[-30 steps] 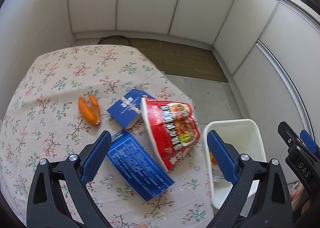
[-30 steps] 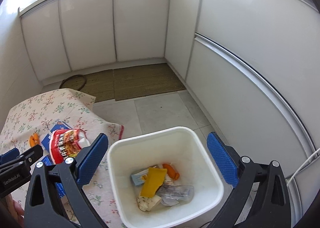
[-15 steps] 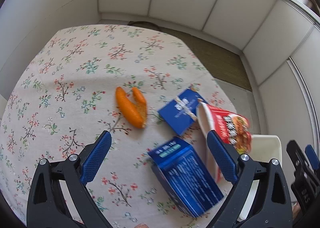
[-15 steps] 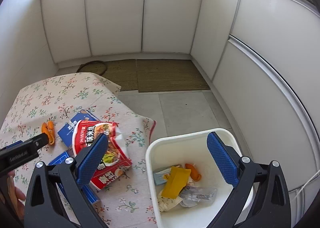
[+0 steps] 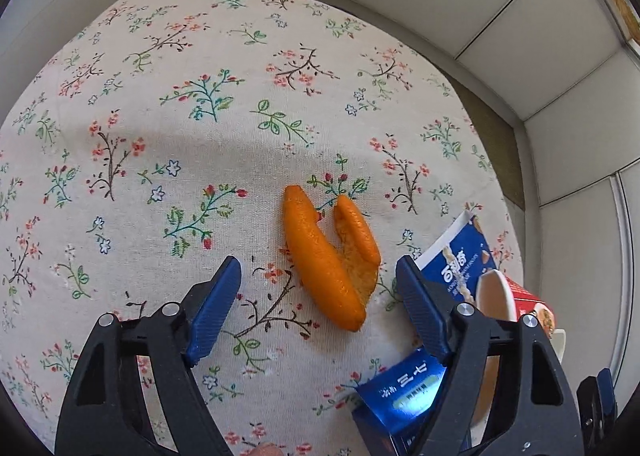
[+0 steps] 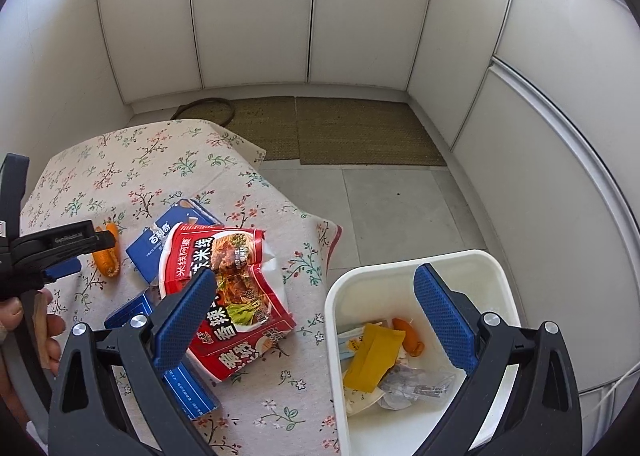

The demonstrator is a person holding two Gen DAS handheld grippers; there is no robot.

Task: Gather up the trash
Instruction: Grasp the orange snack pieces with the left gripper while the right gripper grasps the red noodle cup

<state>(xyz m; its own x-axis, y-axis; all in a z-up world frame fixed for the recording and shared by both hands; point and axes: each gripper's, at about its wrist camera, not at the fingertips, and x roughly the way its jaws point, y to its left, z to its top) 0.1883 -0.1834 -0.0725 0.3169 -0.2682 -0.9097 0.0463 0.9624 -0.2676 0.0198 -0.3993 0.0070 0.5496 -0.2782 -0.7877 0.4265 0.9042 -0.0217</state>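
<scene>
The left gripper [image 5: 318,284] straddles the orange peel [image 5: 330,260], fingers apart and closing (no contact yet); the right gripper [image 6: 316,314] hangs open by the bin [image 6: 496,268].

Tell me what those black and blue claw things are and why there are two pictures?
They are grabbing tools that a person holds, one in each hand, and each carries a camera looking along its fingers. The left gripper hangs over an orange peel on the flowery tablecloth; its fingers are closing, not yet touching it. The right gripper is open and empty, above a red noodle packet and a white bin holding trash. Blue boxes lie nearby.
</scene>
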